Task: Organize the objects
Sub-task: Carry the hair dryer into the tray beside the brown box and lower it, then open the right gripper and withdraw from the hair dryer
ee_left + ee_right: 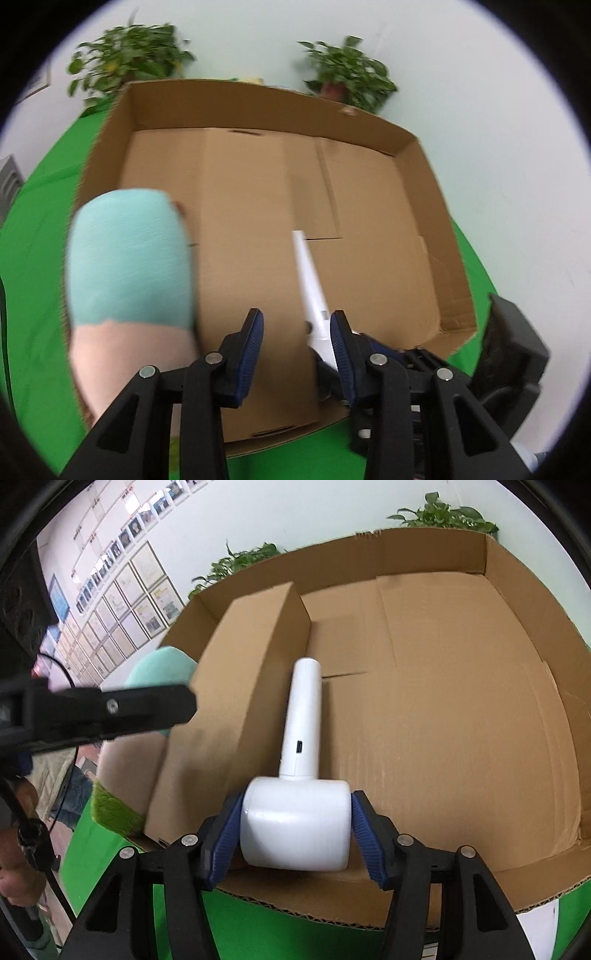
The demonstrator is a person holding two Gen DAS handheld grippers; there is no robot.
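over the cardboard box [461, 701], right gripper [295, 827] pads clamp white device [295, 823].

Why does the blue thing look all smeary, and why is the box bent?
Left wrist view: motion blur smears the turquoise object and the plants. Both views: the fisheye lens bows the cardboard box edges. Right wrist view: the white handheld device looks fairly sharp.

The cardboard box [461, 701] floor lies bare on its right; a raised cardboard flap [236, 686] and the teal plush [129, 254], seemingly against it, crowd the left.
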